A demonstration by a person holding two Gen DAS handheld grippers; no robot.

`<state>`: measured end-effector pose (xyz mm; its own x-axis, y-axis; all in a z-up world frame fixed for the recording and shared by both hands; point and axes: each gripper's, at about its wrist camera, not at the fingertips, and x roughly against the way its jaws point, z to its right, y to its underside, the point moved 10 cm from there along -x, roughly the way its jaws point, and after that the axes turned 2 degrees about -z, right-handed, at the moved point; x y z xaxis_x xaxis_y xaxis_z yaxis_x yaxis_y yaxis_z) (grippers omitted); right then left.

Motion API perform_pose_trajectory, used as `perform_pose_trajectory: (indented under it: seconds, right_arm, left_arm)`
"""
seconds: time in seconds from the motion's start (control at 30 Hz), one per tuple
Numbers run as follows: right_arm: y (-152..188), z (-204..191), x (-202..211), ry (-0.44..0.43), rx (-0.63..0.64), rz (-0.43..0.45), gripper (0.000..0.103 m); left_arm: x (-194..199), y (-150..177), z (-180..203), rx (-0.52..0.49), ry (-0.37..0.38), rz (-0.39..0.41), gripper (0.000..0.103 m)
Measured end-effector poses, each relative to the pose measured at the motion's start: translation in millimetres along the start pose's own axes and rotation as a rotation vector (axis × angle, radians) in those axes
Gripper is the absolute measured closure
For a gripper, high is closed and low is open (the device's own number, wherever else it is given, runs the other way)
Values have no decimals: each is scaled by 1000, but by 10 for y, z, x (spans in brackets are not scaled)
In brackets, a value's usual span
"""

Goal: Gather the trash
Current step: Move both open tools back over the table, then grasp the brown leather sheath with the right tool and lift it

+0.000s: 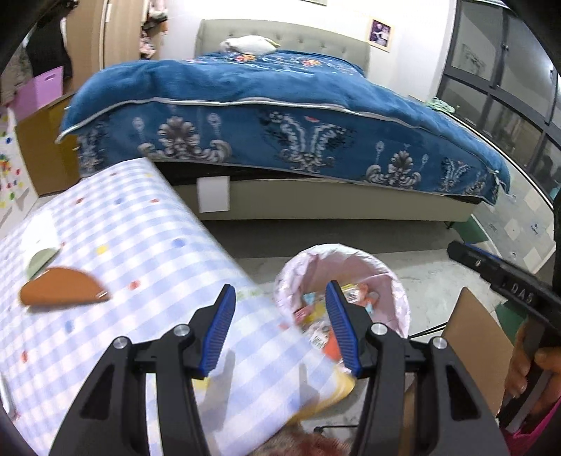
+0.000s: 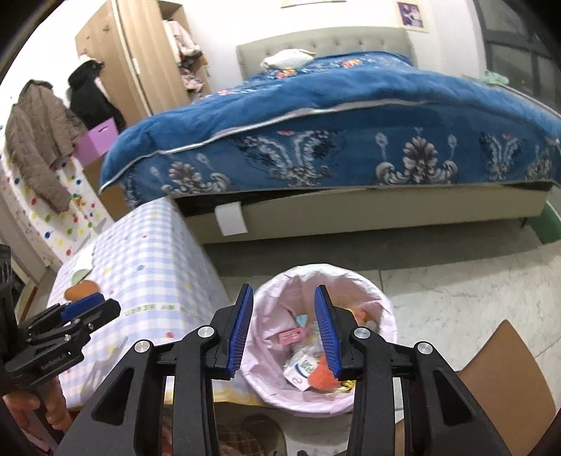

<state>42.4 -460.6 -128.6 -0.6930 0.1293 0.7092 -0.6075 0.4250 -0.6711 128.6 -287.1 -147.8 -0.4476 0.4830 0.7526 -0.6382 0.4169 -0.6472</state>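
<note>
Left gripper (image 1: pixel 280 326) open over the table's edge, blue pads (image 1: pixel 219 333) apart, nothing between them. Right gripper (image 2: pixel 284 328) open too, less wide, empty, hanging over the bin (image 2: pixel 382 305). Bin on the floor just beside the table (image 1: pixel 122 228), lined with a pale pink bag. Trash (image 2: pixel 305 364) down inside: a white packet, something orange, a small pink piece, other bits too blurry to tell. More to pick up on the table: an orange half-round piece (image 1: pixel 63 289) and a pale green and white piece (image 1: pixel 42 252) just behind it, both lying flat near the far left side. Table covered with a blue and white check cloth with small coloured dots. Behind table and bin, a big bed (image 1: pixel 315 200) with a beige base and a tufted headboard. Blue blanket (image 1: pixel 280 105) with grey flower shapes hanging over the bed's side. White soft thing (image 1: pixel 250 44) up by the headboard. Grey tile floor (image 2: pixel 455 280) between bed and bin. Wooden wardrobe (image 2: pixel 140 52) on the left, door open, clothes inside. Brown coat (image 2: pixel 38 140) and black coat hanging near it, purple box (image 2: pixel 98 140) below. Spotty sheet with coloured dots on the far left. Dark windows (image 1: pixel 508 87) on the right wall. Small picture (image 1: pixel 380 33) on the white wall above the bed. Brown chair (image 2: pixel 508 379) low on the right.
</note>
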Motion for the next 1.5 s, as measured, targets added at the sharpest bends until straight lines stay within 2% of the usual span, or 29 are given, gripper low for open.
perform_pose_trajectory:
  seconds: [0.2, 0.27, 0.43, 0.53, 0.63, 0.83, 1.03, 1.27, 1.4, 1.5]
  right_arm:
    - [86, -582, -6, -73, 105, -37, 64]
    - [137, -834, -36, -106, 151, -58, 55]
    - [225, -1470, -125, -180, 270, -89, 35]
    - [258, -1852, -222, -220, 337, -110, 29]
    - [277, -2213, -342, -251, 403, -124, 23]
    - [370, -2840, -663, -314, 519, -165, 22]
    - [430, -3374, -1111, -358, 625, -214, 22]
    - [499, -3782, -1549, -380, 707, -257, 22]
    - [506, -3888, -1731, -351, 759, -266, 24]
    - [526, -3933, -1797, -359, 779, -278, 26]
  left_arm:
    - [350, 266, -473, 62, -90, -22, 41]
    - [459, 348, -642, 84, -114, -27, 40]
    - [834, 548, -1235, 163, -217, 1, 27]
    - [1041, 631, -1597, 216, -288, 32, 18]
    - [1192, 715, -1963, 274, -354, 51, 14]
    - [1341, 887, -2545, 383, -410, 52, 13]
    - [1372, 934, -2960, 424, -462, 44, 13]
    - [1331, 912, -3234, 436, -501, 20, 13]
    - [1295, 903, -3277, 442, -494, 17, 13]
    - [1271, 923, -3266, 442, -489, 11, 13]
